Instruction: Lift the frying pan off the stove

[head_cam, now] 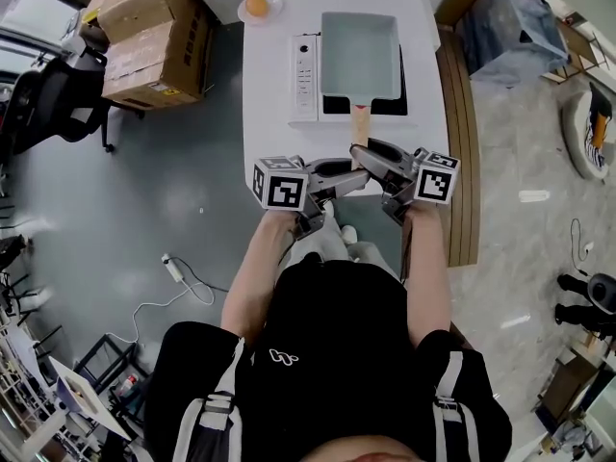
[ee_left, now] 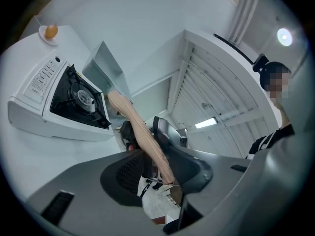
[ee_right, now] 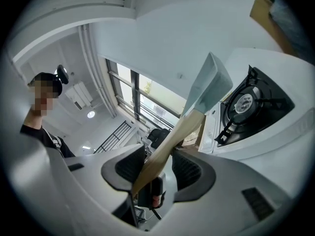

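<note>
White desk point(head_cam: 274, 138) carrying white portable gas stove point(head_cam: 304, 75). Pale rectangular metal frying pan point(ee_right: 209, 82) hanging tilted just above stove, black burner point(ee_left: 81, 97) showing uncovered. Left tongs point(ee_left: 155, 156) and right tongs point(ee_right: 157, 163) both clamping long wooden handle point(ee_left: 133, 119), jaws partly apart, pressing on it.

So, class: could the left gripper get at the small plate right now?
Probably not: the left gripper is shut on the pan handle, and the plate lies well beyond the stove, at the far corner.
</note>
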`<state>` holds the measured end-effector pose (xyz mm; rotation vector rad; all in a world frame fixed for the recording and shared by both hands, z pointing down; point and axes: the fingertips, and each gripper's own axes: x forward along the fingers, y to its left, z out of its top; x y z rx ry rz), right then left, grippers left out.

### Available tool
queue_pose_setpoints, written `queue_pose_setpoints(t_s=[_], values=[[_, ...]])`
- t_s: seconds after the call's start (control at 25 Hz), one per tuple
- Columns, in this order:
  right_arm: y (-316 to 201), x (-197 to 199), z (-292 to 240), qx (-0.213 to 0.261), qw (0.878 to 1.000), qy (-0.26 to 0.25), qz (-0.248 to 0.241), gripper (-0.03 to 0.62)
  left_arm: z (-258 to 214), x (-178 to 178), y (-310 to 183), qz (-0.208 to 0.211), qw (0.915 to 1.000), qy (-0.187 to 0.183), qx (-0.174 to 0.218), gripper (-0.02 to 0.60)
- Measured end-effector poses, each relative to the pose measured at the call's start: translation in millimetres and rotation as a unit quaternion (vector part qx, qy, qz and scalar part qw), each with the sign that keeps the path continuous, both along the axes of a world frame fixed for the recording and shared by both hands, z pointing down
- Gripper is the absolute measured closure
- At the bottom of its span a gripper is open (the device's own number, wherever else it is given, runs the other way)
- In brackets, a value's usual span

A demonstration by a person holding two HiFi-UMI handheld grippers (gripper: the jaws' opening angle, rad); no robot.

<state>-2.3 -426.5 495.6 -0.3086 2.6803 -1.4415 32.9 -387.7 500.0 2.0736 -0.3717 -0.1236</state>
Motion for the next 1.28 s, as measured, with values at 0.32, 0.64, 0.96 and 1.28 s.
queue_pose_setpoints(t_s=[0.32, 0.64, 0.96, 1.28], values=[[14, 2, -30, 0.019, 1.0, -0.004, -0.006, 0.408, -28, 2, 13, 0.014, 0.9994, -0.02, 0.026, 0.414], [16, 6, -38, 0.023, 1.0, -0.01, -0.003, 0.408, -37, 6, 16, 0.016, 0.9992, -0.02, 0.031, 0.413], [20, 9, -37, 0.021, 1.0, -0.008, -0.004, 0.405, -36, 9, 20, 0.019, 0.9992, -0.022, 0.028, 0.411], [18, 7, -36, 0.018, 1.0, -0.007, -0.003, 0.405, -35, 7, 18, 0.018, 0.9993, -0.019, 0.027, 0.411]])
